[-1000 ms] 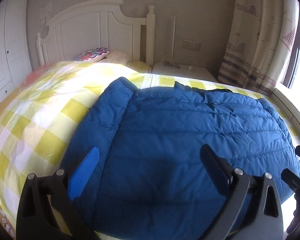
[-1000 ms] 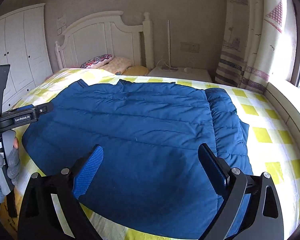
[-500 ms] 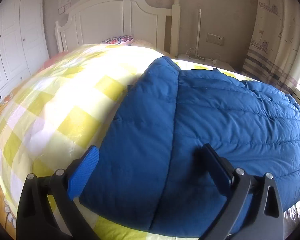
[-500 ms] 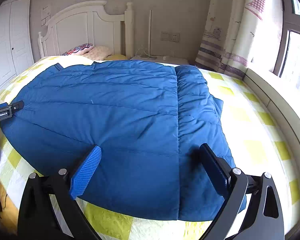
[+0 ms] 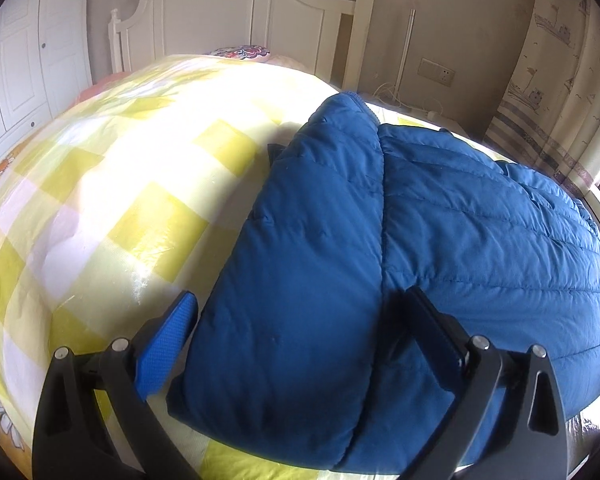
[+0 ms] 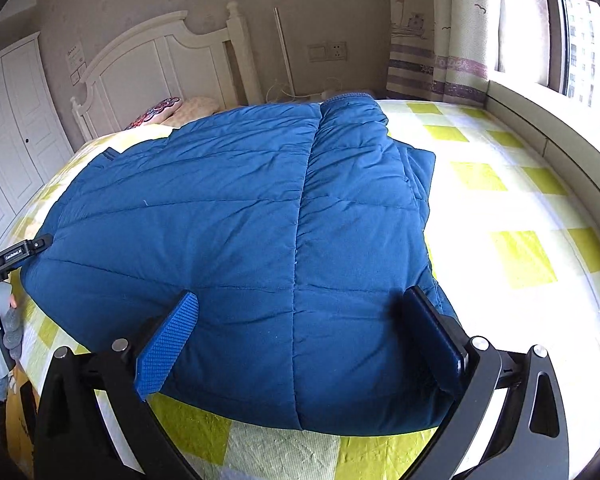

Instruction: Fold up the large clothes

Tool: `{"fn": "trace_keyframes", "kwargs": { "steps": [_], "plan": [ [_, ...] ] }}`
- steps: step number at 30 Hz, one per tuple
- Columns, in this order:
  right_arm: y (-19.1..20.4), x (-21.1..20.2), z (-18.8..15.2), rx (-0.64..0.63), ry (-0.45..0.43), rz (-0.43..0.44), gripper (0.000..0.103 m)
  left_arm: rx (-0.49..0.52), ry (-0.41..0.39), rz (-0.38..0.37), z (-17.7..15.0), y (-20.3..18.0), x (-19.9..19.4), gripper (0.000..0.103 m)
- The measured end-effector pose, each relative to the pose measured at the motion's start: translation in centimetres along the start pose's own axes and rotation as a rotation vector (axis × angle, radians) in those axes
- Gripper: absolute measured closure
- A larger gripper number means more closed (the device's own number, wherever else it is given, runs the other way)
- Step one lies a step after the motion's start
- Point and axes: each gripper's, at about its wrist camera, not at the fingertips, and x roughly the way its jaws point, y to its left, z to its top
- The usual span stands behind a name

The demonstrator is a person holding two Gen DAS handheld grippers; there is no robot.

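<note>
A large blue quilted down jacket (image 6: 236, 232) lies flat on the yellow-checked bedspread (image 6: 516, 252), both sleeves folded over its sides. In the left wrist view the jacket (image 5: 440, 248) fills the right half, its folded left sleeve (image 5: 312, 280) running toward me. My left gripper (image 5: 300, 320) stands open just above that sleeve's near end, its fingers straddling it. My right gripper (image 6: 304, 320) hovers open over the jacket's near right part, beside the folded right sleeve (image 6: 364, 240). Neither holds any cloth. The left gripper's body (image 6: 16, 256) shows at the left edge of the right wrist view.
A white headboard (image 6: 168, 68) and pillows (image 6: 172, 108) stand at the far end. White wardrobe doors (image 5: 24, 52) line the left wall. Curtains (image 6: 436, 32) and a window ledge (image 6: 548, 128) border the bed's right side. A gloved hand (image 6: 0, 328) is at the left.
Both grippers have come lower and nearer the jacket's near edge. The left one slid left toward the folded left sleeve, the right one shifted right toward the right sleeve. Both stayed open.
</note>
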Motion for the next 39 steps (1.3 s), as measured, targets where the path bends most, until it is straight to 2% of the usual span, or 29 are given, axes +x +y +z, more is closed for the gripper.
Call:
{"fn": "trace_keyframes", "kwargs": {
  "steps": [5, 7, 9, 11, 13, 16, 19, 22, 28, 30, 33, 34, 37, 39],
  "plan": [
    [-0.4, -0.3, 0.0, 0.020, -0.002, 0.029, 0.005, 0.011, -0.007, 0.013, -0.1, -0.1, -0.1, 0.002],
    [-1.5, -1.7, -0.3, 0.109, -0.040, 0.084, 0.006, 0.008, -0.005, 0.009, -0.1, 0.0, -0.1, 0.002],
    [-2.9, -3.8, -1.1, 0.252, -0.098, 0.168, 0.006, 0.002, -0.003, 0.001, -0.1, 0.0, -0.1, 0.002],
    [-3.6, -5.8, -1.7, 0.319, -0.127, 0.223, 0.006, -0.003, 0.000, -0.004, -0.1, 0.1, -0.1, 0.002],
    [-3.5, -7.7, -2.5, 0.329, -0.144, 0.257, 0.006, -0.004, -0.001, -0.004, -0.1, 0.1, -0.2, 0.002],
    [-2.6, -9.3, -4.2, 0.324, -0.107, 0.295, 0.006, -0.008, 0.000, -0.009, -0.2, 0.2, -0.2, 0.002],
    [-1.7, -8.5, -6.3, 0.361, 0.012, 0.290, 0.005, -0.010, 0.001, -0.011, -0.1, 0.2, -0.2, 0.002],
    [-1.5, -6.6, -7.1, 0.395, 0.063, 0.265, 0.005, -0.011, 0.004, -0.014, -0.1, 0.3, -0.1, 0.002],
    [-0.2, -2.4, -3.3, 0.405, 0.060, 0.151, 0.004, -0.027, 0.032, -0.050, -0.1, 0.7, 0.4, 0.002],
    [-0.5, -1.1, -2.2, 0.486, 0.013, 0.129, 0.004, -0.037, 0.043, -0.070, 0.0, 1.0, 0.6, 0.002],
    [-1.4, -0.3, -1.7, 0.687, -0.083, 0.109, 0.004, -0.043, 0.056, -0.089, 0.0, 1.1, 0.8, 0.002],
    [-1.0, 0.2, -1.3, 0.691, -0.082, 0.097, 0.004, -0.044, 0.058, -0.093, 0.0, 1.1, 0.8, 0.002],
    [0.2, 1.8, 0.1, 0.601, -0.027, 0.123, 0.004, -0.045, 0.061, -0.098, 0.0, 1.0, 0.9, 0.002],
    [-0.9, 1.8, 0.2, 0.661, -0.042, 0.186, 0.004, -0.046, 0.065, -0.104, 0.0, 0.9, 0.9, 0.002]
  ]
}}
